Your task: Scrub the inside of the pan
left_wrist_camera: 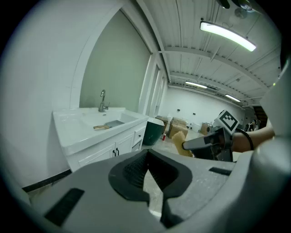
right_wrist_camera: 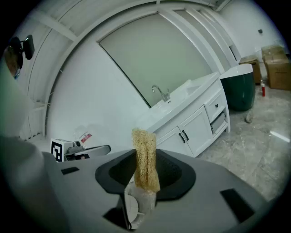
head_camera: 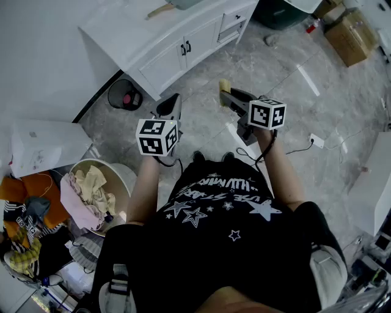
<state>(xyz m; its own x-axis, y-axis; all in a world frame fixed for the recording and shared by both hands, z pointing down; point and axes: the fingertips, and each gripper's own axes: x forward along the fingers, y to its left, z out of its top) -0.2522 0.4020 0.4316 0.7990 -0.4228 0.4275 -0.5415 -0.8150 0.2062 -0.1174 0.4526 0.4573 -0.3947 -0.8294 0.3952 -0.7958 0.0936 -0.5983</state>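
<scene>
The pan [head_camera: 183, 3] lies in the sink of the white vanity [head_camera: 153, 43] at the top of the head view, its wooden handle [head_camera: 160, 10] over the rim. In the left gripper view the pan [left_wrist_camera: 114, 123] shows small beside the tap. Both grippers hang in the air over the floor, well short of the vanity. My left gripper [head_camera: 171, 107] [left_wrist_camera: 148, 154] is shut with nothing in it. To its right, my right gripper [head_camera: 227, 95] [right_wrist_camera: 145, 161] is shut on a yellow loofah sponge [head_camera: 225, 84] [right_wrist_camera: 144, 145] that sticks up past the jaws; the sponge [left_wrist_camera: 178, 139] also shows in the left gripper view.
A black waste bin [head_camera: 124, 96] stands by the vanity's left end. A round basket of laundry [head_camera: 98, 183] and piled clothes lie at the left. Cardboard boxes [head_camera: 351, 36] and a dark green bin [head_camera: 278, 12] are at the far right. A power strip [head_camera: 316, 141] lies on the marble floor.
</scene>
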